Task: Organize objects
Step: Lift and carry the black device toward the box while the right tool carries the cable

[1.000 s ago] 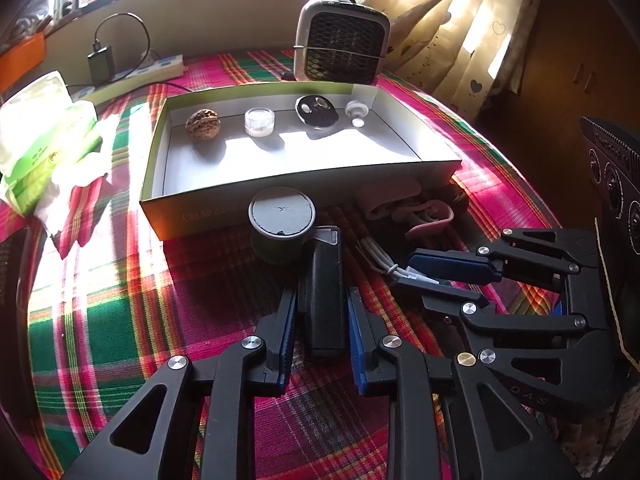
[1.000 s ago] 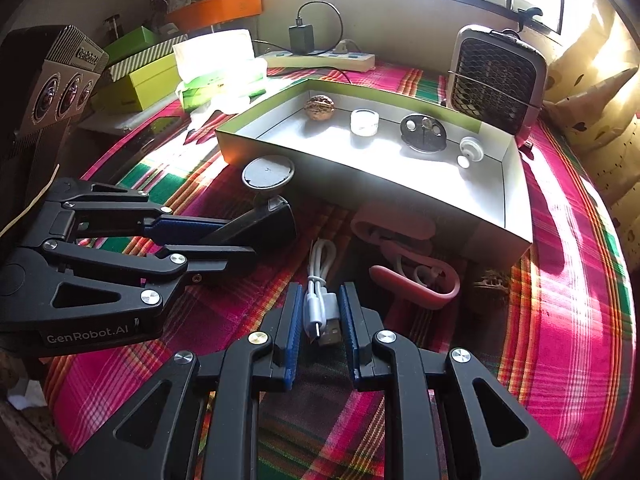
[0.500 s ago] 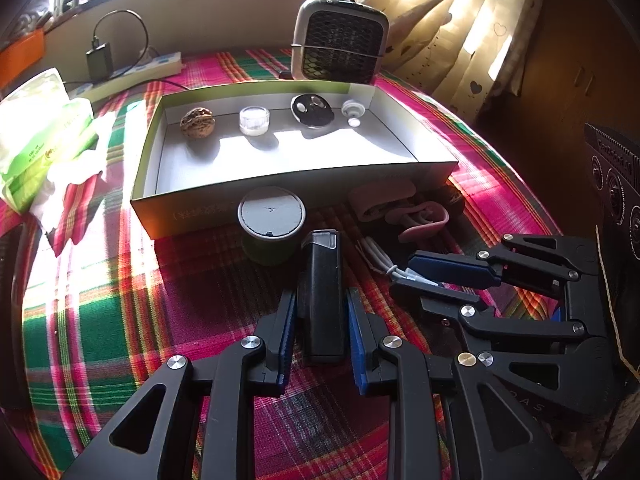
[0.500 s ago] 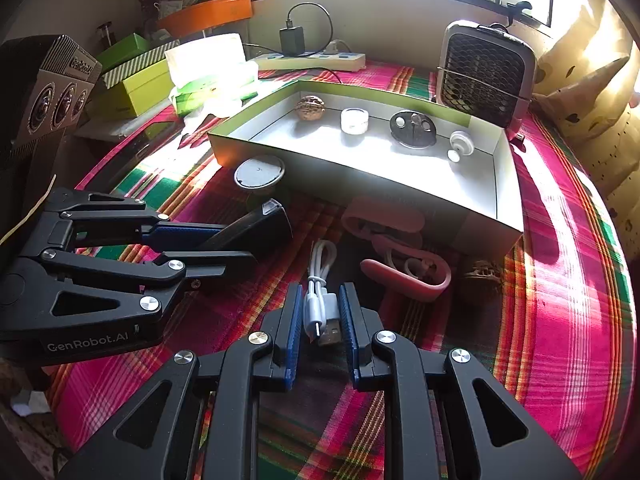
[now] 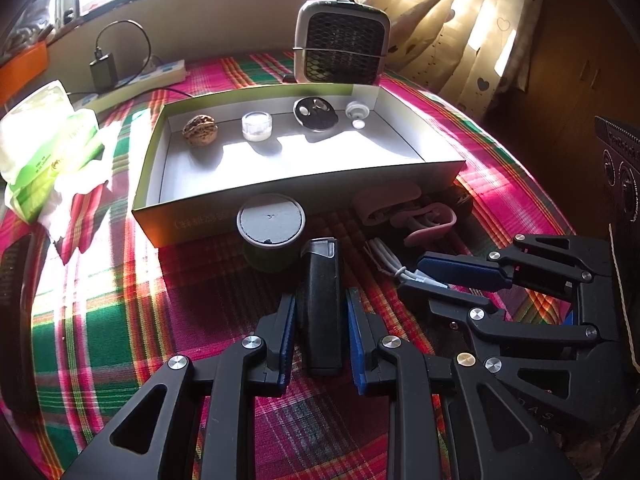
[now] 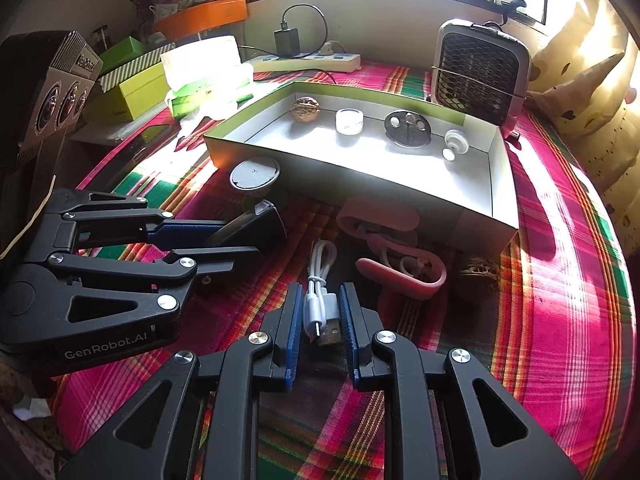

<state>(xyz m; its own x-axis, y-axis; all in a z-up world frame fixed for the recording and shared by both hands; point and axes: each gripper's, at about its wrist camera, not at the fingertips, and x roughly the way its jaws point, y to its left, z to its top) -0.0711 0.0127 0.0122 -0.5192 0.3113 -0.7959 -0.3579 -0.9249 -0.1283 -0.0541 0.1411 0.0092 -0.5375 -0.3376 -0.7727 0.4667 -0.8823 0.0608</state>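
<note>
My left gripper (image 5: pixel 320 300) is shut on a black lighter-like case (image 5: pixel 320 304), held just above the plaid cloth; it also shows in the right wrist view (image 6: pixel 256 224). My right gripper (image 6: pixel 320 304) is shut on a coiled white USB cable (image 6: pixel 320 300), also seen in the left wrist view (image 5: pixel 392 264). An open cardboard box (image 5: pixel 304 192) (image 6: pixel 496 184) behind them holds a walnut (image 5: pixel 200 130), a clear small jar (image 5: pixel 257 125), a black disc (image 5: pixel 316 114) and a white knob (image 5: pixel 357 112).
A round grey-lidded tin (image 5: pixel 271 226) stands before the box. Pink clips (image 6: pixel 400 264) and a second walnut (image 6: pixel 478 274) lie right of the cable. A small heater (image 6: pixel 480 72), a power strip (image 6: pixel 308 62), a tissue pack (image 5: pixel 44 140) and green boxes (image 6: pixel 128 84) ring the table.
Both grippers have drawn back and lifted slightly with their objects; the box and tin look farther away. Grips are unchanged.
</note>
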